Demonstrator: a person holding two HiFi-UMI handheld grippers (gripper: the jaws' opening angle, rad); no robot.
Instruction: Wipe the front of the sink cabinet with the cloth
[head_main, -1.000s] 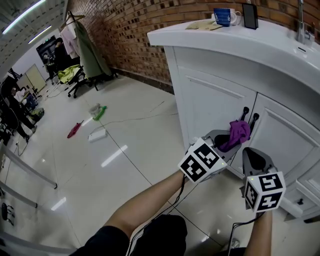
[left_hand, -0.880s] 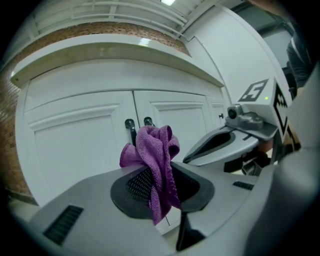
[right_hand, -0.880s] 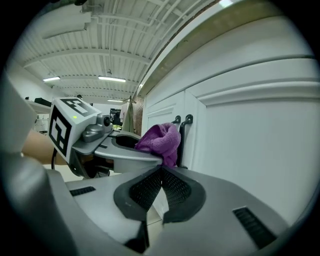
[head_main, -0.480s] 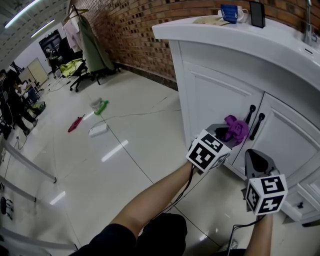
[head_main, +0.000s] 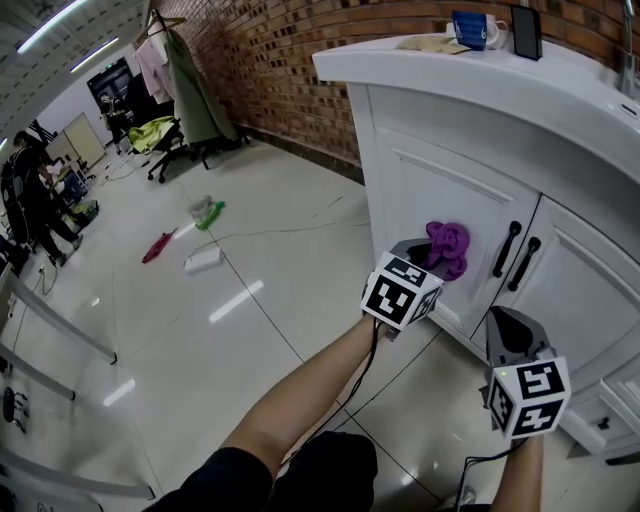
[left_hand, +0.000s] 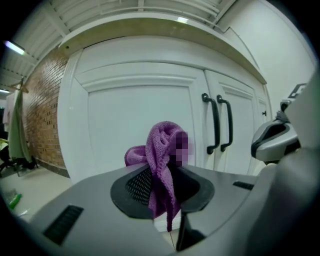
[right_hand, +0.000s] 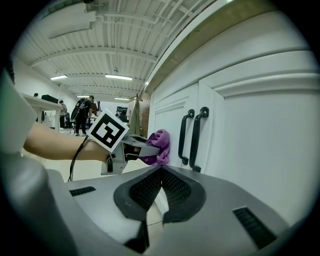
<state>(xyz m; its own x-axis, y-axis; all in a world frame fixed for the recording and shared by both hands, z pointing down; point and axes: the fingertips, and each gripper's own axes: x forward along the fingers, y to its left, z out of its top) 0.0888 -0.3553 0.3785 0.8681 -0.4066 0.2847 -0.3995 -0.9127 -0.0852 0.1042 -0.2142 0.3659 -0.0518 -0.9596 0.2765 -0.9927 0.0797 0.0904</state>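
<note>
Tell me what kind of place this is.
Probably a large workshop or lab hall with a mock bathroom corner, not a home. A white sink cabinet stands against a bare brick wall, and an office chair sits across an open tiled floor under strip lights.

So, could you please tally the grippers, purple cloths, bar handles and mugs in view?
Grippers: 2, left gripper and right gripper
Purple cloth: 1
Bar handles: 2
Mug: 1
Total: 6
</note>
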